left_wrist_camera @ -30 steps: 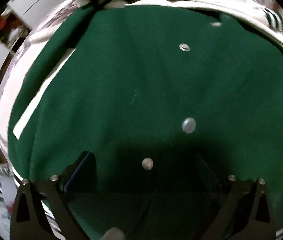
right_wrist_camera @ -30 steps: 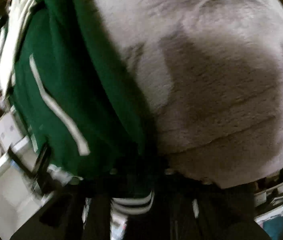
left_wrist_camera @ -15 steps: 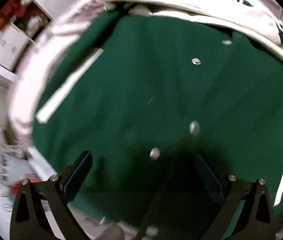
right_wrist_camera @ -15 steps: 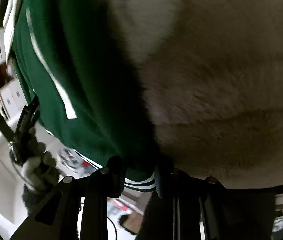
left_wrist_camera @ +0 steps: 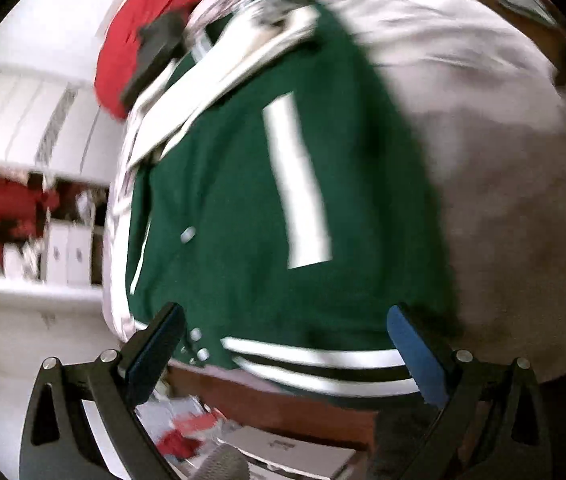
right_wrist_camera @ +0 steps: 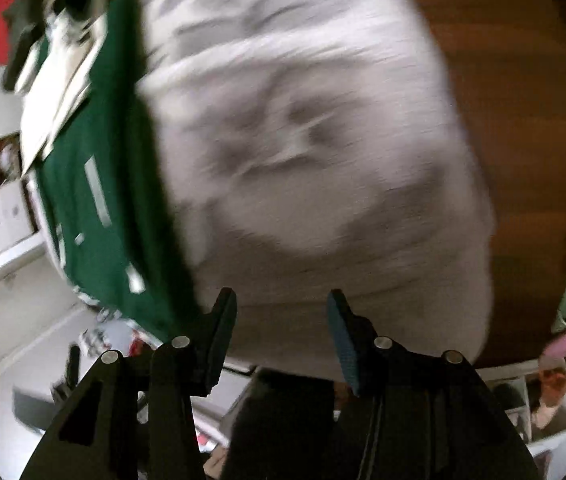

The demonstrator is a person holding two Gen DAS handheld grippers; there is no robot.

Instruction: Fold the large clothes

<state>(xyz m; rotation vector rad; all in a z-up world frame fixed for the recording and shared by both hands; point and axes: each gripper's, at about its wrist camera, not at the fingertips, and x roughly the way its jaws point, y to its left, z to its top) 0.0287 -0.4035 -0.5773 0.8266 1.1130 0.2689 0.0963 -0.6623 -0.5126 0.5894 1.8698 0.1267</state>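
A green varsity jacket with white stripes, silver snaps and a striped hem lies on the brown table, partly over a pale grey fleece garment. My left gripper hovers wide open above the jacket's hem, nothing between its blue pads. In the right wrist view the grey fleece fills the middle and the green jacket lies to its left. My right gripper is over the fleece's near edge; its jaws are opening and nothing sits between the pads.
Bare brown table shows to the right of the fleece. A red garment and a dark item lie at the far end. White shelves with boxes and red things stand to the left. Papers lie on the floor below the table edge.
Both grippers pulled back from the clothes. The left view swung from the jacket's front to its hem and the fleece. The right gripper, shut on the hem half a second ago, let go.
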